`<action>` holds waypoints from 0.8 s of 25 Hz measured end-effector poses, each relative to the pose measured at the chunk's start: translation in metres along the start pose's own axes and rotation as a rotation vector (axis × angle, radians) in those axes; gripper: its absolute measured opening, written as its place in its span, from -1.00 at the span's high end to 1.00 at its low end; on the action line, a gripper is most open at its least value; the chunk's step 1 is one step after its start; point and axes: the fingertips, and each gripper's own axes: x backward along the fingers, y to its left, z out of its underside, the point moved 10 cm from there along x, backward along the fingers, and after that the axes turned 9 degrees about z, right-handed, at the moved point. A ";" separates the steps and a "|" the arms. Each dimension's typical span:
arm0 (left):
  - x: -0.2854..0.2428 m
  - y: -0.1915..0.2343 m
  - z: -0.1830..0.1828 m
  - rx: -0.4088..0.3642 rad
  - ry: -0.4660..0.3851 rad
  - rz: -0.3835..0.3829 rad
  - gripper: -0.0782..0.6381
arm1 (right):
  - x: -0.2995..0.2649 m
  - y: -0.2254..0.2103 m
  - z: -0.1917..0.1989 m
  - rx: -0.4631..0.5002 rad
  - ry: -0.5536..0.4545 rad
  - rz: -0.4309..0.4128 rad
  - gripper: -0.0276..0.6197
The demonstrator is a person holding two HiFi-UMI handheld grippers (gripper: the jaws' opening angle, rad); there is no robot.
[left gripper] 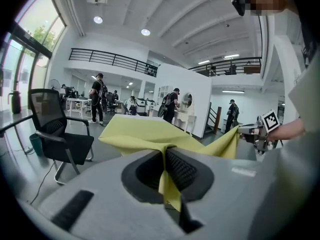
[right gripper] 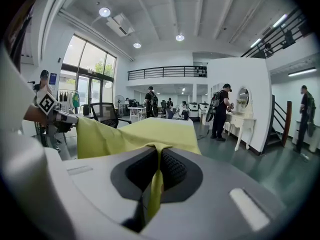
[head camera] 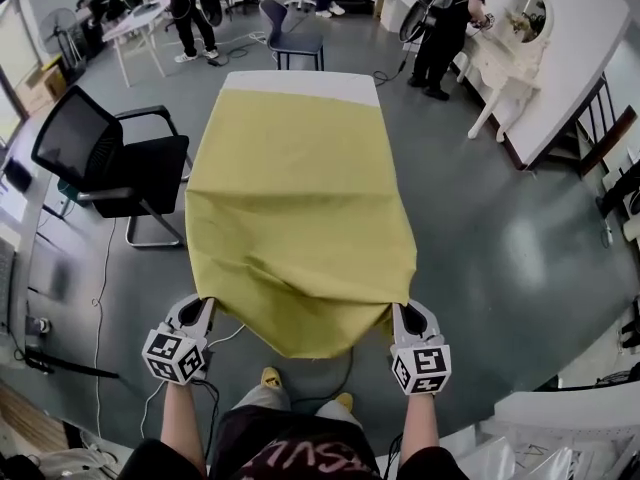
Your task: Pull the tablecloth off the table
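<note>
tablecloth (head camera: 300, 198) corners pinched by both hand-held grippers.

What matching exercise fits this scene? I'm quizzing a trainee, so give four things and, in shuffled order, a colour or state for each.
Things:
1 tablecloth
2 table
3 office chair
4 left gripper

States:
a black, beside the table
b shut on a cloth corner
c yellow, draped over the table
d white, far end uncovered

Pairs: 1-c, 2-d, 3-a, 4-b
</note>
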 end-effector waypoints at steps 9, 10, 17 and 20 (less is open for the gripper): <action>0.032 -0.043 -0.019 -0.026 -0.067 -0.014 0.77 | 0.026 -0.017 -0.016 -0.003 -0.056 -0.039 0.87; 0.035 -0.047 -0.023 -0.038 -0.070 -0.006 0.77 | 0.029 -0.016 -0.019 -0.004 -0.063 -0.039 0.87; 0.047 -0.062 -0.051 -0.095 -0.109 0.040 0.77 | 0.044 -0.007 -0.048 0.002 -0.126 -0.053 0.87; 0.049 -0.071 -0.051 -0.103 -0.109 0.045 0.77 | 0.049 -0.009 -0.045 -0.005 -0.132 -0.052 0.87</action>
